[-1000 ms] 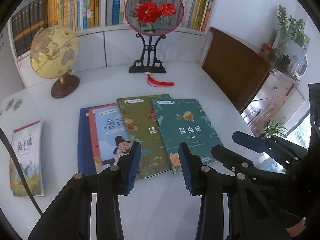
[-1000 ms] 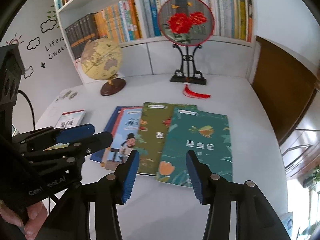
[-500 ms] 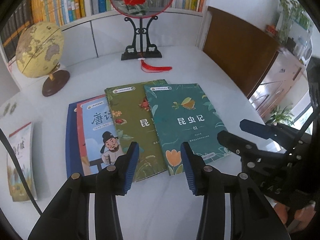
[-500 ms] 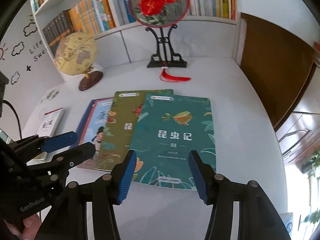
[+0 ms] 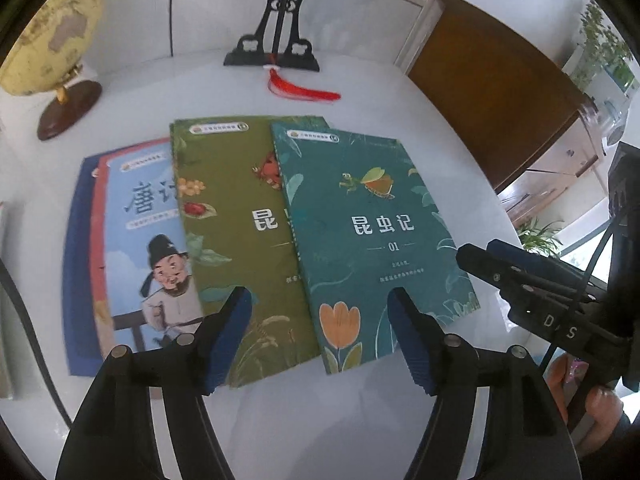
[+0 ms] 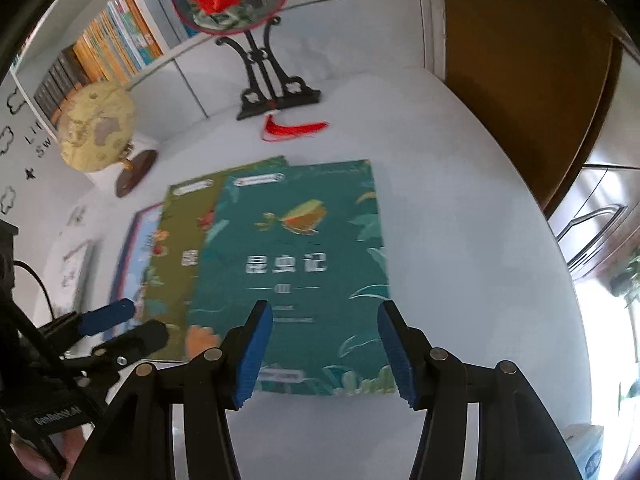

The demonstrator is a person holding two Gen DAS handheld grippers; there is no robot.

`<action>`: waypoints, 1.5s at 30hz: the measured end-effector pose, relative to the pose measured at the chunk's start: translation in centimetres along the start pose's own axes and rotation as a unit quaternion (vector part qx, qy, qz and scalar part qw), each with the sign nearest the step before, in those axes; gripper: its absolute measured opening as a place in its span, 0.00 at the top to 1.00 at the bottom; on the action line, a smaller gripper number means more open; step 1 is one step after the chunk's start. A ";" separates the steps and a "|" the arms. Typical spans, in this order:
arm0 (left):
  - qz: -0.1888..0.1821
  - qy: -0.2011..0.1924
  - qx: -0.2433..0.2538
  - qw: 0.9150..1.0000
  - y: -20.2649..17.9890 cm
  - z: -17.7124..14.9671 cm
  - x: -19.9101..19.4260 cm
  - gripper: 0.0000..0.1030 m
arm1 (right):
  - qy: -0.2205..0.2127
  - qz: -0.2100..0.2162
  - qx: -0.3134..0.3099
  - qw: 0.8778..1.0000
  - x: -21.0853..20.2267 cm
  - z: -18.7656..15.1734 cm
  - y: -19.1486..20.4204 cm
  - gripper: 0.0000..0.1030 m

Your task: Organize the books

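Note:
Several thin books lie fanned and overlapping on the white table. A teal book point(image 5: 372, 236) is on top at the right, over an olive-green book point(image 5: 236, 220), a light blue book with a cartoon man point(image 5: 148, 240) and a dark blue book point(image 5: 78, 264) at the bottom. My left gripper point(image 5: 320, 312) is open and empty, above the near edges of the olive and teal books. My right gripper point(image 6: 324, 324) is open and empty, over the near edge of the teal book point(image 6: 304, 264). The right gripper also shows in the left wrist view point(image 5: 520, 268).
A globe point(image 5: 48, 40) stands at the back left. A fan stand point(image 5: 276, 48) with a red tassel point(image 5: 304, 90) stands behind the books. A bookshelf point(image 6: 132, 40) lines the back wall. A brown cabinet point(image 5: 492, 92) adjoins the table's right side. Another book point(image 6: 74, 264) lies far left.
Both grippers have moved forward and down toward the books. The left gripper's jaws have opened wider. The books have not moved.

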State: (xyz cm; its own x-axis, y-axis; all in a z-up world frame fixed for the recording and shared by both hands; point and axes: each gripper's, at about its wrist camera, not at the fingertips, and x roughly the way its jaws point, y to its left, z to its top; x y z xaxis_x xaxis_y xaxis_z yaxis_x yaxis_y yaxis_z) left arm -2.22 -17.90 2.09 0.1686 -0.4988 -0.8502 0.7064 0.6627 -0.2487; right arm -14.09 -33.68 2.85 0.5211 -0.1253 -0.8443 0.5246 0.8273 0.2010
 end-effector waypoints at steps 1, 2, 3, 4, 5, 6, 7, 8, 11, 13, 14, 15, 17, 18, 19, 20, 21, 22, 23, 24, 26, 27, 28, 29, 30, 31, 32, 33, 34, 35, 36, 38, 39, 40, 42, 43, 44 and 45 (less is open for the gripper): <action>-0.002 0.004 -0.003 1.000 0.0 0.1 0.5 0.33 | 0.003 -0.004 -0.003 1.000 0.3 0.1 0.0 0.48; -0.005 0.007 -0.006 1.000 0.0 0.1 1.0 0.33 | 0.007 -0.002 -0.002 1.000 0.9 0.3 -0.2 0.49; -0.006 0.011 -0.010 1.000 0.1 0.2 1.4 0.33 | 0.008 -0.002 0.000 1.000 1.2 0.4 -0.3 0.49; -0.009 0.013 -0.011 1.000 0.0 0.2 1.8 0.33 | 0.009 -0.005 0.002 1.000 1.5 0.5 -0.5 0.49; -0.010 0.014 -0.010 1.000 -0.1 0.2 2.1 0.33 | 0.011 -0.008 0.003 1.000 1.9 0.6 -0.6 0.49; -0.009 0.016 -0.008 1.000 -0.2 0.2 2.3 0.33 | 0.013 -0.011 0.005 1.000 2.3 0.6 -0.9 0.48; -0.007 0.012 -0.005 1.000 -0.4 0.2 2.4 0.33 | 0.016 -0.013 0.007 1.000 2.7 0.6 -1.1 0.49; -0.006 0.012 -0.002 1.000 -0.6 0.2 2.5 0.33 | 0.021 -0.014 0.013 1.000 3.2 0.7 -1.5 0.49; -0.004 0.010 0.002 1.000 -0.8 0.4 2.7 0.33 | 0.028 -0.015 0.029 0.999 4.2 0.8 -2.4 0.49; -0.004 0.009 0.001 1.000 -0.8 0.5 2.8 0.33 | 0.036 -0.010 0.037 0.999 4.9 0.8 -2.8 0.48; -0.004 0.009 0.001 1.000 -0.9 0.5 2.8 0.33 | 0.042 0.001 0.040 0.998 5.2 0.8 -2.9 0.48; -0.004 0.009 0.002 1.000 -0.8 0.5 2.8 0.33 | 0.046 0.009 0.041 0.998 5.5 0.8 -2.9 0.49; -0.005 0.008 0.002 1.000 -0.8 0.5 2.8 0.33 | 0.047 0.023 0.044 0.998 5.6 0.8 -2.7 0.48; -0.006 0.007 0.001 1.000 -0.7 0.5 2.8 0.33 | 0.046 0.019 0.042 0.998 5.5 0.8 -2.5 0.48; -0.007 0.007 0.000 1.000 -0.7 0.5 2.8 0.33 | 0.045 0.016 0.037 0.998 5.4 0.8 -2.3 0.48; -0.006 0.007 0.000 1.000 -0.8 0.5 2.8 0.33 | 0.045 0.018 0.034 0.998 5.4 0.8 -2.2 0.46; -0.006 0.007 0.000 1.000 -0.8 0.5 2.7 0.33 | 0.045 0.019 0.032 0.998 5.4 0.8 -2.1 0.46; -0.006 0.006 0.001 1.000 -0.9 0.5 2.7 0.33 | 0.046 0.021 0.030 0.998 5.4 0.8 -2.0 0.46; -0.007 0.007 0.002 1.000 -0.9 0.4 2.7 0.33 | 0.049 0.026 0.029 0.998 5.5 0.8 -1.9 0.46; -0.005 0.007 0.001 1.000 -1.0 0.4 2.7 0.32 | 0.049 0.035 0.029 0.998 5.5 0.8 -1.8 0.46; 0.003 0.002 0.001 1.000 -0.9 0.1 2.4 0.32 | 0.047 0.057 0.029 0.997 5.4 0.8 -1.3 0.46; 0.004 0.002 0.000 1.000 -0.8 0.0 2.3 0.32 | 0.045 0.057 0.025 0.997 5.3 0.8 -0.7 0.46; 0.004 0.002 -0.004 1.000 -0.6 -0.1 2.2 0.32 | 0.042 0.054 0.017 0.998 5.1 0.9 -0.2 0.46; 0.004 0.002 -0.010 1.000 -0.3 -0.3 1.9 0.32 | 0.037 0.053 0.008 0.998 4.8 0.9 0.3 0.45; 0.003 0.001 -0.012 1.000 0.0 -0.4 1.7 0.32 | 0.033 0.059 0.000 0.998 4.6 1.0 0.9 0.45; 0.003 -0.001 -0.016 1.000 0.3 -0.5 1.4 0.32 | 0.031 0.063 -0.005 0.998 4.5 1.0 1.3 0.44; 0.006 -0.004 -0.019 1.000 0.6 -0.7 1.0 0.32 | 0.029 0.066 -0.010 0.997 4.3 1.0 1.7 0.44; 0.010 -0.006 -0.021 1.000 0.9 -0.9 0.7 0.32 | 0.029 0.069 -0.013 0.997 4.2 1.0 2.2 0.44; 0.020 -0.010 -0.024 0.999 1.2 -1.2 0.3 0.32 | 0.030 0.073 -0.015 0.997 4.2 0.9 2.5 0.44; 0.029 -0.013 -0.026 0.999 1.4 -1.5 0.0 0.32 | 0.032 0.078 -0.017 0.996 4.3 0.8 2.9 0.44; 0.034 -0.015 -0.026 0.999 1.5 -1.8 -0.2 0.32 | 0.035 0.084 -0.017 0.996 4.4 0.6 3.3 0.44; 0.042 -0.019 -0.030 0.998 2.1 -2.6 -1.0 0.32 | 0.040 0.093 -0.018 0.995 4.5 0.3 4.0 0.44; 0.046 -0.020 -0.033 0.998 2.3 -3.0 -1.3 0.32 | 0.040 0.095 -0.023 0.994 4.5 0.1 4.5 0.44; 0.048 -0.021 -0.035 0.998 2.5 -3.2 -1.6 0.32 | 0.040 0.096 -0.028 0.994 4.5 -0.1 5.0 0.44; 0.056 -0.024 -0.040 0.997 2.9 -3.9 -2.5 0.32 | 0.043 0.102 -0.040 0.993 4.4 -0.5 6.1 0.44; 0.060 -0.026 -0.042 0.997 3.2 -4.3 -2.9 0.32 | 0.045 0.105 -0.042 0.993 4.4 -0.6 6.5 0.44; 0.064 -0.028 -0.044 0.997 3.6 -4.8 -3.5 0.32 | 0.048 0.109 -0.044 0.992 4.3 -0.8 7.0 0.44; 0.066 -0.028 -0.044 0.996 3.7 -5.0 -3.7 0.32 | 0.051 0.114 -0.047 0.991 4.2 -1.0 7.5 0.44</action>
State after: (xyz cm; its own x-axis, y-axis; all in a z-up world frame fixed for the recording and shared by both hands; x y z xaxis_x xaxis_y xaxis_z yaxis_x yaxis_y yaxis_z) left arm -3.69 -10.77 1.98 0.2967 -0.4329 -0.8512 0.6122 0.7703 -0.1784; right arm -8.65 -27.42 0.27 0.5461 0.1231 -0.8286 0.3328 0.8759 0.3494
